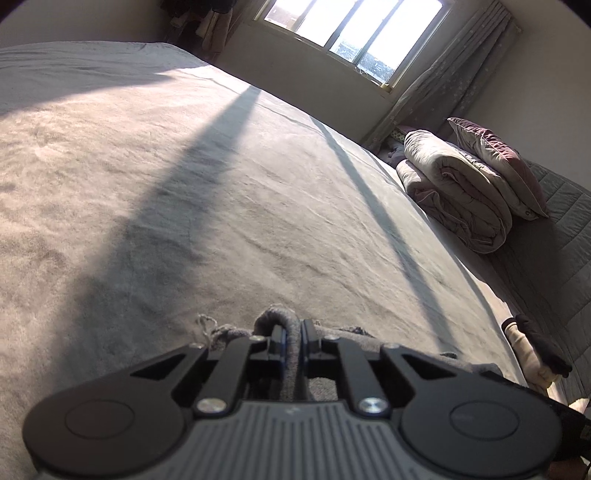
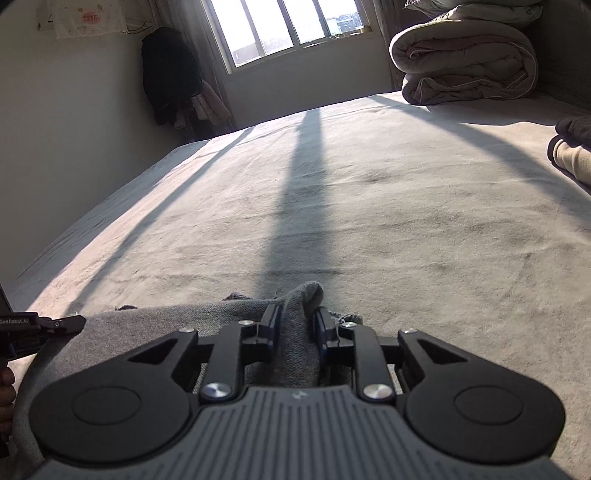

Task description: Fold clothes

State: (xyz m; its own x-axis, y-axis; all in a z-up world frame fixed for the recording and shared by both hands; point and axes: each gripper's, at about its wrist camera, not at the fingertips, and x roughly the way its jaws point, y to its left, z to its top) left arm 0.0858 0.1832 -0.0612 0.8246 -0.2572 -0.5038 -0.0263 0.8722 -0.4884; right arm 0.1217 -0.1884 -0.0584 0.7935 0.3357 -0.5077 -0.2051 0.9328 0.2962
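- The left gripper (image 1: pixel 293 334) is clamped on a bunched fold of a grey knitted garment (image 1: pixel 325 386); the cloth pokes up between its two fingers (image 1: pixel 277 341) as a small loop.
- The right gripper (image 2: pixel 295 326) is clamped on another fold of the same garment (image 2: pixel 147 332), with a peak of knit standing above the fingertips.
- The garment lies low at the near edge of the bed (image 1: pixel 221 184), spread between the two grippers; a frayed thread sticks up from its edge in the left wrist view.
- In the right wrist view the side of the left gripper (image 2: pixel 44 326) shows at the left border, touching the garment, with part of a hand (image 2: pixel 6 391) below it.
- The bed is covered with a pale fleecy sheet, crossed by long dark shadow bars.
- A rolled quilt (image 1: pixel 454 188) lies at the far right of the bed, with a mauve pillow (image 1: pixel 506 166) leaning on it.
- A small pile of folded clothes (image 2: pixel 572 147), dark over cream, sits at the right edge of the bed.
- A window (image 2: pixel 288 26) stands behind the bed, with dark clothes (image 2: pixel 170 74) hanging in the corner to its left.
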